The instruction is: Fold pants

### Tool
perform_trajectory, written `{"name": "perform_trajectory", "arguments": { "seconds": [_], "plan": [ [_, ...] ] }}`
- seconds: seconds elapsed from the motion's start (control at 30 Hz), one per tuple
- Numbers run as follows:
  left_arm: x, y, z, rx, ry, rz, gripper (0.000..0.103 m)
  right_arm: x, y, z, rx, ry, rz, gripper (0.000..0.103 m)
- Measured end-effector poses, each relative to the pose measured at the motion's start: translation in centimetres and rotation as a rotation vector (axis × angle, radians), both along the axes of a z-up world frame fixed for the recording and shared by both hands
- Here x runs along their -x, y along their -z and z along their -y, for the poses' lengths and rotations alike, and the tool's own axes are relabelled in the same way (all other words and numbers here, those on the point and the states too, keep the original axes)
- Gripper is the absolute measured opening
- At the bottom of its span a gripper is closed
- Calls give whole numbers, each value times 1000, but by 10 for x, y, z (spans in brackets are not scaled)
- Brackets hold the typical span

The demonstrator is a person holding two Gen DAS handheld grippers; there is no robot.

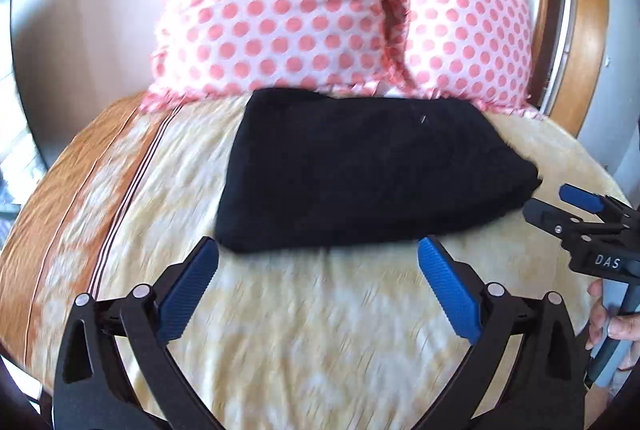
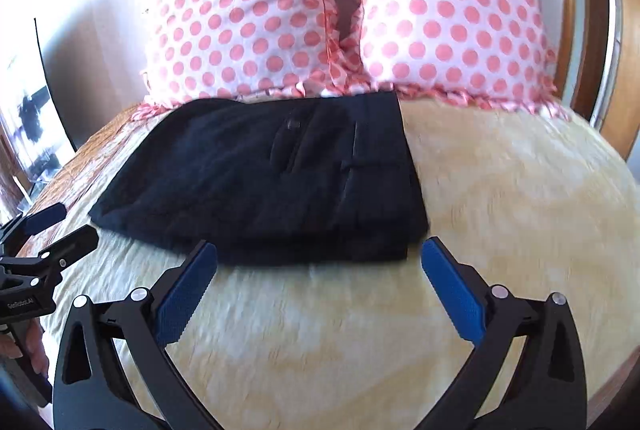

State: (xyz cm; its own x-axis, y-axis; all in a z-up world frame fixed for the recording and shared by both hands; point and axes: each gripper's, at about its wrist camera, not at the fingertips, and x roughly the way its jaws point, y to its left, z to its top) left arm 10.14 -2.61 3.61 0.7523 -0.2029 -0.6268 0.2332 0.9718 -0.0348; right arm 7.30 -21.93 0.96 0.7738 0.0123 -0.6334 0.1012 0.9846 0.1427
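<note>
You are looking at the black pants (image 1: 360, 169), which are lying folded into a compact stack on the bed (image 1: 320, 330), their far edge touching the pillows. In the left wrist view the stack is sitting at twelve o'clock from your left gripper (image 1: 318, 254), just beyond its tips; in the right wrist view it is sitting at eleven to twelve o'clock from your right gripper (image 2: 320, 256), with the near edge just ahead of the tips.

Both grippers are standing fully released, jaws wide, with nothing between the blue pads (image 1: 188, 294). The right gripper is showing at three o'clock in the left view, near the stack's right corner.

The fold is looking finished, so I judge that you are clearing away. Do it well by keeping both grippers spread and lifting them free without brushing the near edge, since a snag could drag the top layer askew. If a corner is looking uneven, be nudging it flat with one pad rather than regrasping.

The bed is wearing a pale yellow patterned cover with an orange striped border (image 1: 80, 197) at nine o'clock. Two pink polka-dot pillows (image 2: 340, 13) are leaning at twelve o'clock against a white wall, and a wooden door frame (image 1: 592, 29) is standing at two o'clock.
</note>
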Motion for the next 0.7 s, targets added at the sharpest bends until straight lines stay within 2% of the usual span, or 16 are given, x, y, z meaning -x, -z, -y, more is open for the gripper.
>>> {"name": "perform_trajectory", "arguments": {
  "seconds": [0.13,0.23,0.7],
  "plan": [
    [9,15,-9,11,-21,-56,100,11,16,-14,-34,-23,-39,102],
    [12,25,-16,23,-34,-77,100,14,21,-25,-14,-29,-53,102],
    [22,41,-13,-10,-42,-86,101,22,29,-34,39,-16,-60,102]
  ]
}}
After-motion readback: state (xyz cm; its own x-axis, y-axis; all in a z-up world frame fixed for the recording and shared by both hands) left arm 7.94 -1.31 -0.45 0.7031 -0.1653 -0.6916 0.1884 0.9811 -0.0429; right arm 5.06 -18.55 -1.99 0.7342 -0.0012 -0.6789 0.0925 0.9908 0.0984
